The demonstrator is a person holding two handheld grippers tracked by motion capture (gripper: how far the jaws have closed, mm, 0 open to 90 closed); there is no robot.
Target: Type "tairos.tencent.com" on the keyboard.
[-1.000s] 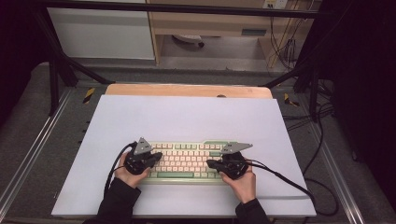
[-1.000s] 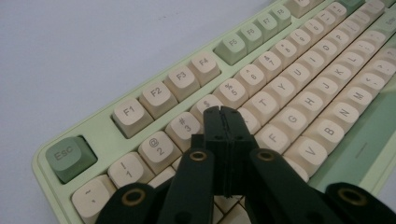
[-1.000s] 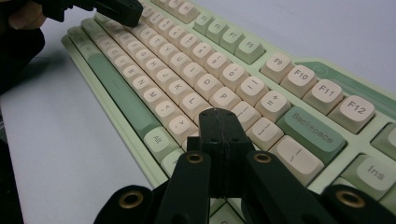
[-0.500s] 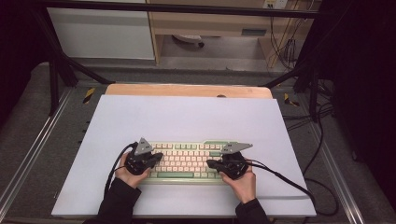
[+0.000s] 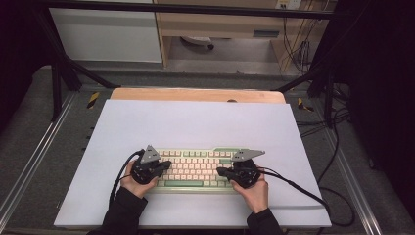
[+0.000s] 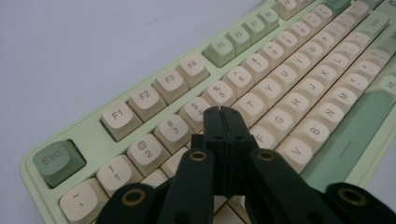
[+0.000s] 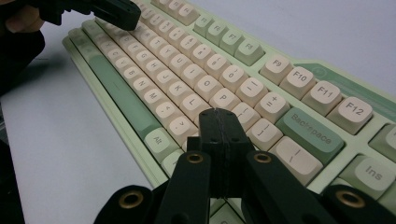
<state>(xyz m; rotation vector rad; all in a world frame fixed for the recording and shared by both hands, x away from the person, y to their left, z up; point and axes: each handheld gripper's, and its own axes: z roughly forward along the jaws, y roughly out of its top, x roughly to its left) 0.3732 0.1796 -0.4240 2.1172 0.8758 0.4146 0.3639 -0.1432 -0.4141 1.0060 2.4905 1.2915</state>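
A pale green keyboard (image 5: pixel 195 169) with cream and green keys lies on the white mat near the front of the table. My left gripper (image 5: pixel 166 165) is over the keyboard's left end, jaws pressed together with nothing between them. In the left gripper view its tip (image 6: pixel 222 112) hovers over the keys near R and 4 of the keyboard (image 6: pixel 299 79). My right gripper (image 5: pixel 221 172) is over the right end, also shut and empty. In the right gripper view its tip (image 7: pixel 218 114) sits above the keys beside P on the keyboard (image 7: pixel 187 70), and the left gripper (image 7: pixel 112 11) shows at the far end.
The white mat (image 5: pixel 195 122) covers a wooden tabletop (image 5: pixel 195 94). Black cables (image 5: pixel 293 186) trail from both grippers across the mat. Metal frame rails (image 5: pixel 29 161) run along both sides. A cabinet and cables stand beyond the table's far edge.
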